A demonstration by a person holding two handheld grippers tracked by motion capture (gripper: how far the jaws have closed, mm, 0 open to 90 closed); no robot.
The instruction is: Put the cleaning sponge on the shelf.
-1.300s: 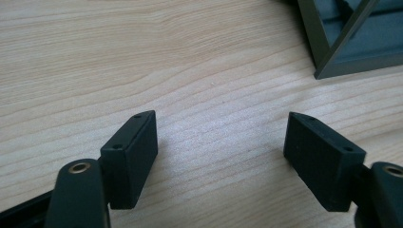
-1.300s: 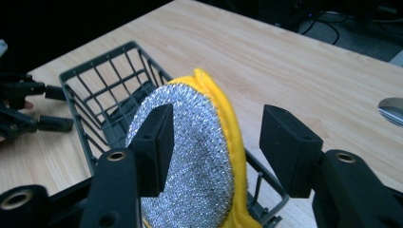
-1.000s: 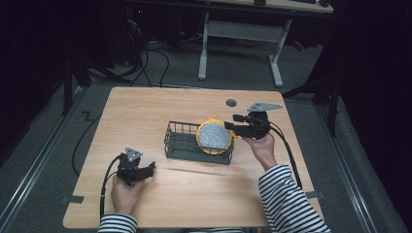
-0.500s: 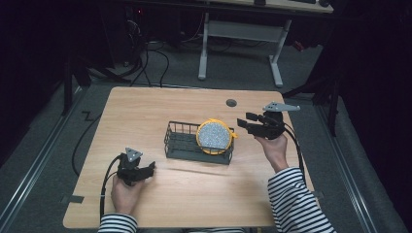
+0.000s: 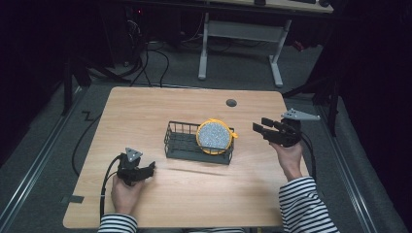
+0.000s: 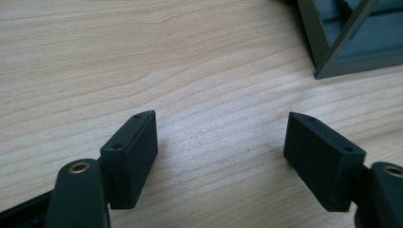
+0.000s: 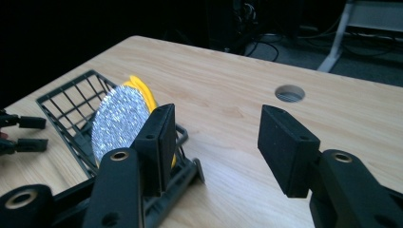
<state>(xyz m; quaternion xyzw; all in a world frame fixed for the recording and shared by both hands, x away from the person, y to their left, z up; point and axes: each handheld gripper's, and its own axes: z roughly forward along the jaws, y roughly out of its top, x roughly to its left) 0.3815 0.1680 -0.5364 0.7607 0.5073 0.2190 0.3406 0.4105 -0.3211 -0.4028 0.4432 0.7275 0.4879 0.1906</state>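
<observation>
A black wire basket [image 5: 180, 127] stands mid-table. A round disc [image 5: 214, 136] with a yellow rim and a glittery silver face stands on edge in its right end. My right gripper [image 5: 260, 124] hovers to the right of the basket, clear of it and pointing left. It is open with nothing between its jaws, which have just been closing a little. In the right gripper view, that gripper [image 7: 216, 123] looks past the disc [image 7: 119, 118] and the basket [image 7: 66, 97]. My left gripper [image 5: 150, 167] rests open near the front left; between its jaws [image 6: 221, 137] is bare wood.
The wooden table [image 5: 145, 111] has a round cable hole [image 5: 231, 102] behind the basket. A basket corner [image 6: 332, 42] shows in the left gripper view. Cables and the legs of another desk stand on the dark floor beyond the far edge.
My right gripper has drawn back to the right, away from the disc, which stays standing in the basket. The left hand and gripper have not moved.
</observation>
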